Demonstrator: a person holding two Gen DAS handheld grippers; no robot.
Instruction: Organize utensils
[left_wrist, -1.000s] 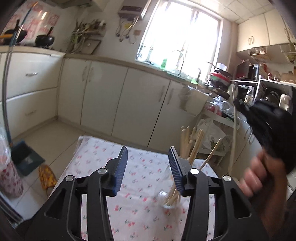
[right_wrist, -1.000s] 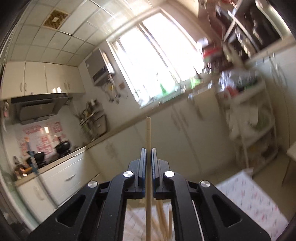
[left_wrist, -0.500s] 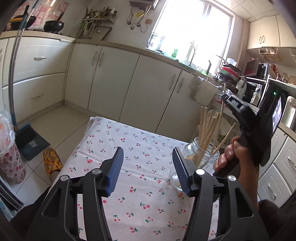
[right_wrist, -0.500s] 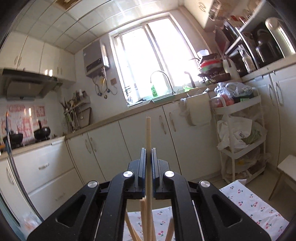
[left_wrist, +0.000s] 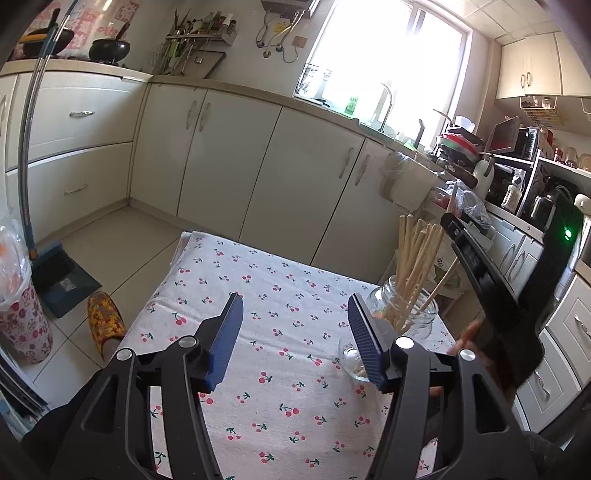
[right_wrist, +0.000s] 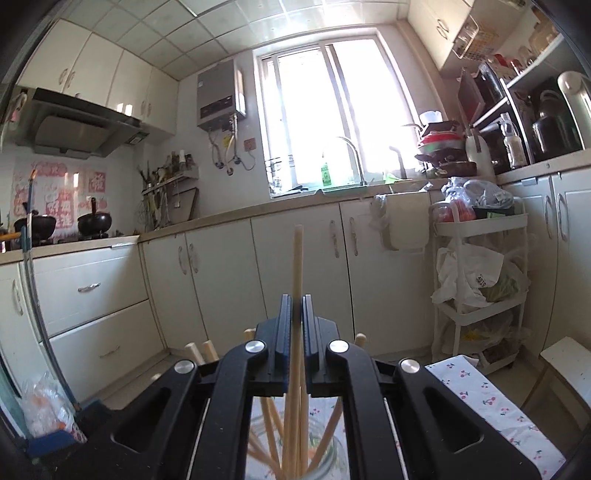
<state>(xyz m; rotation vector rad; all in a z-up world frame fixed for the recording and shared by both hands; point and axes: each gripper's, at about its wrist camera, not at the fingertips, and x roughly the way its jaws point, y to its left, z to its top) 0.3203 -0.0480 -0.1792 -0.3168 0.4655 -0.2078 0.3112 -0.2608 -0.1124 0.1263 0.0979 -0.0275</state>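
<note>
While a single wooden chopstick (right_wrist: 296, 295) stood upright between the blue pads of the right gripper (right_wrist: 296, 306), its lower end reached down into the glass jar (left_wrist: 402, 314) below, among the other chopsticks (left_wrist: 415, 258) already leaning there at various angles. That jar sat on the cherry-print tablecloth (left_wrist: 277, 332) near the table's far right corner, and a second, smaller glass jar (left_wrist: 352, 363) rested on the cloth just in front of it, partly hidden behind a finger of the left gripper (left_wrist: 295, 332). The right gripper's jaws were clamped on the chopstick; from the left wrist view its black body rose over the jar, with a green light glowing on its housing. The left gripper hovered above the cloth with its jaws spread wide apart and nothing between them. Beyond the table ran cream kitchen cabinets (left_wrist: 229, 155) under a bright window (right_wrist: 332, 110), with a white trolley (right_wrist: 480, 280) of bags to the right, and a patterned slipper (left_wrist: 105, 317) and a dustpan (left_wrist: 61, 284) on the tiled floor to the left.
</note>
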